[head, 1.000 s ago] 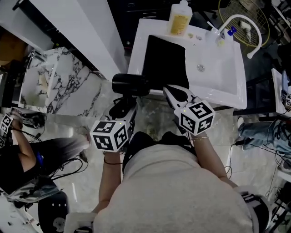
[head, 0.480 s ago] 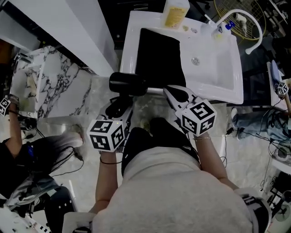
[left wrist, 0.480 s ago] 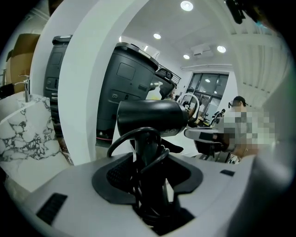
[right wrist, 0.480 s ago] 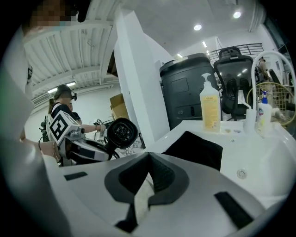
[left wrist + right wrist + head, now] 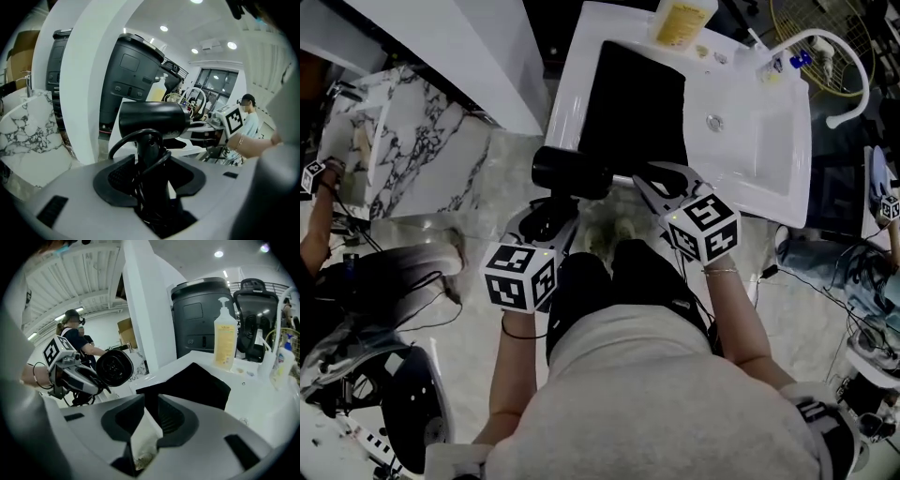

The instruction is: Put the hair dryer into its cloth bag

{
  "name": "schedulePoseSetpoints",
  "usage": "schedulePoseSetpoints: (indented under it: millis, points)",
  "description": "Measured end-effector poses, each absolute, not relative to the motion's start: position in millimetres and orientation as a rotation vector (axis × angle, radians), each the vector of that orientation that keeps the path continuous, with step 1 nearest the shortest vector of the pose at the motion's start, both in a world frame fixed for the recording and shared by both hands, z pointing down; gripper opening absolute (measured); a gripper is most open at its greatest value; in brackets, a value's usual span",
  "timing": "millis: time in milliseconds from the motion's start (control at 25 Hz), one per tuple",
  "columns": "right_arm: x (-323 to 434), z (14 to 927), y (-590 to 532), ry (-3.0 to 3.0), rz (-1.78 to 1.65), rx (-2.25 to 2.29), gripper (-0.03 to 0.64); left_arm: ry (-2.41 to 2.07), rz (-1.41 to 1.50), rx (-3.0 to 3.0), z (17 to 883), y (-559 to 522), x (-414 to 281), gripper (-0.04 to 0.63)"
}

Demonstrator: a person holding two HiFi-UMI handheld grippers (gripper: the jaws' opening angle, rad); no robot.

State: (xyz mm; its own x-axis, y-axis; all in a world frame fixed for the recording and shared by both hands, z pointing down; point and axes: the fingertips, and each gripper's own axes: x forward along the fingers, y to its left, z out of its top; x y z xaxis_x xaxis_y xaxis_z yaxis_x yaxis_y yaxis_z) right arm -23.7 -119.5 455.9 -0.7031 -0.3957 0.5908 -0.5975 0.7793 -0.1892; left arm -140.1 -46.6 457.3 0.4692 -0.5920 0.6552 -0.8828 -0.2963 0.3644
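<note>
Left claw clamps the cord-wrapped handle of the black plastic hair dryer, at 7 o'clock of the flat black cloth bag on the white basin. Right claw, jaws just opening slightly, straddles the bag's near edge, apparently ungripped. Bagging looks unstarted.

No lettering can be read anywhere; the yellow bottle bears a label too small to make out.
</note>
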Motion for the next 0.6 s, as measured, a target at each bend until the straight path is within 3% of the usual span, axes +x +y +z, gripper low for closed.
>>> schedulePoseSetpoints:
  millis: [360, 600]
  points:
    - [-13.4, 490.4, -135.6, -2.35, 0.361, 0.555, 0.167, -1.206, 0.559, 1.981, 473.1, -38.4, -122.8, 0.196]
    - [-6.6, 513.6, -135.0, -2.246, 0.228, 0.437, 0.17, -1.199, 0.562, 1.945, 483.3, -24.7, -112.4, 0.196]
